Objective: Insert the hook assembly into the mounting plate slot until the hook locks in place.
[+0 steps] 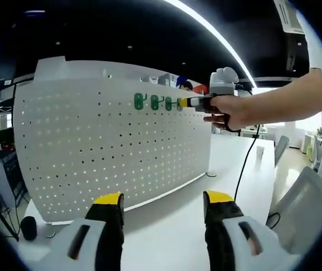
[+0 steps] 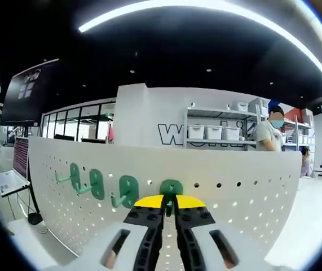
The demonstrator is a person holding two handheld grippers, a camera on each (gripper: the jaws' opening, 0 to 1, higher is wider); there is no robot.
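Yellow-tipped jaws of the right gripper [image 2: 170,204] pinch a green hook [image 2: 171,191] against the white pegboard [image 2: 234,180] near its top edge, beside three mounted hooks [image 2: 97,183]. Left gripper [image 1: 163,204] hovers spread above the desk [image 1: 228,164].

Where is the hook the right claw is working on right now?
In the right gripper view, the fourth green hook sits against the white pegboard, pinched in the right claw, rightmost of the hook row.

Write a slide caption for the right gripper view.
Right gripper shut on a green hook at the white pegboard, beside three mounted hooks.
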